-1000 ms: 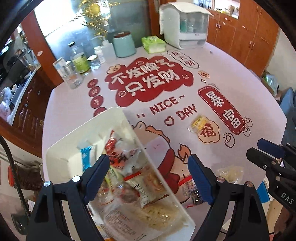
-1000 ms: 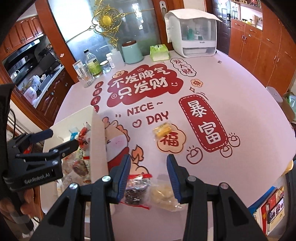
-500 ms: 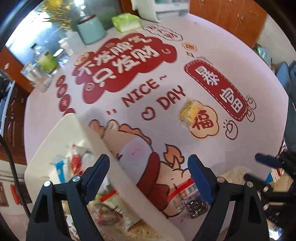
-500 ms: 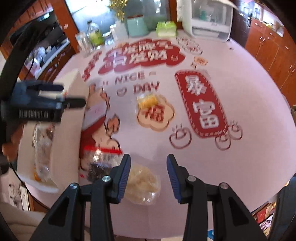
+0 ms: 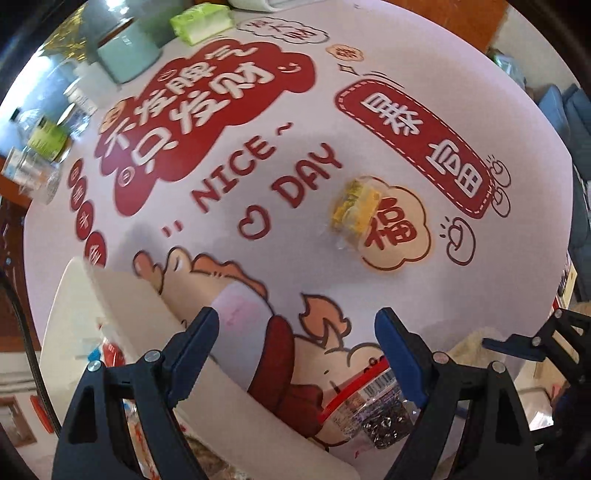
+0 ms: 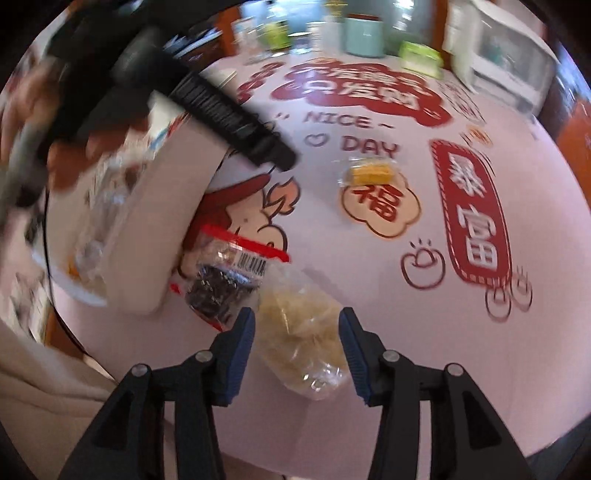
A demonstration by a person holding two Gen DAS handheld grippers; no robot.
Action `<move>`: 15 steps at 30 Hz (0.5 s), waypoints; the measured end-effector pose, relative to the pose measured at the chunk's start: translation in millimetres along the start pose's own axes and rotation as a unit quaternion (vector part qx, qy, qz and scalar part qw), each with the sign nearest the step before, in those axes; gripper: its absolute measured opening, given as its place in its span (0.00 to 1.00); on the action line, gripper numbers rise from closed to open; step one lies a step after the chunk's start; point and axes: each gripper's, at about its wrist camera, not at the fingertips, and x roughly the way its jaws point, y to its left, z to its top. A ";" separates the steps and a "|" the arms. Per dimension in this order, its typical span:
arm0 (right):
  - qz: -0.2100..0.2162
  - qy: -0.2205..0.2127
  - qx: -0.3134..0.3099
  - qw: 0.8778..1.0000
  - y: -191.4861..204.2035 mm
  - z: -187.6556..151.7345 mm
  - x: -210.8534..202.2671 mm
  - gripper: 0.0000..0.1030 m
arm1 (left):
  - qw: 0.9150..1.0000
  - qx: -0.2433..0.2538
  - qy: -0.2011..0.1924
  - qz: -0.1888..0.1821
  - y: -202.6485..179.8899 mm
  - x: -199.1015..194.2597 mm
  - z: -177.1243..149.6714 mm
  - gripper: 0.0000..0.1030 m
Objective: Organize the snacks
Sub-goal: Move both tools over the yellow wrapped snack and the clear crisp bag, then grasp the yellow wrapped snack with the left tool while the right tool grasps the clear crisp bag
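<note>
A white bin (image 5: 122,306) holding several snack packets stands at the table's near left. My left gripper (image 5: 295,321) hangs open and wide over the table just right of the bin's wall, with nothing between its fingers. A clear bag of dark snacks with a red strip (image 5: 373,410) lies by its right finger. In the right wrist view that bag (image 6: 225,273) overlaps a pale yellow snack bag (image 6: 299,332). My right gripper (image 6: 296,317) straddles the pale bag, its jaws opening and not pressing on it. A small yellow snack (image 6: 369,173) lies farther out.
A teal canister (image 5: 125,55), a green tissue pack (image 5: 201,22) and bottles (image 5: 44,140) line the far side of the table. A white appliance (image 6: 498,62) stands at the back right. A cream sleeve (image 6: 37,387) is at the near edge.
Both grippers have sunk toward the table. The left one slid from above the bin to beside its right wall. The right one closed in on the pale bag and its jaws widened.
</note>
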 end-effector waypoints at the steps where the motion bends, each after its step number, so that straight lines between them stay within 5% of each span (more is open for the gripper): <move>1: -0.004 0.001 -0.020 1.000 3.5 0.3 2.9 0.50 | 1.000 0.003 0.003 0.001 -2.4 1.8 3.3 0.83; 7: -0.012 0.020 -0.113 0.993 18.0 1.3 19.1 0.60 | 0.999 0.032 0.017 0.006 -16.7 19.9 30.3 0.83; 15: 0.005 0.021 -0.129 0.991 9.1 -0.3 27.6 0.59 | 0.999 0.036 0.036 0.006 -22.8 48.2 62.2 0.83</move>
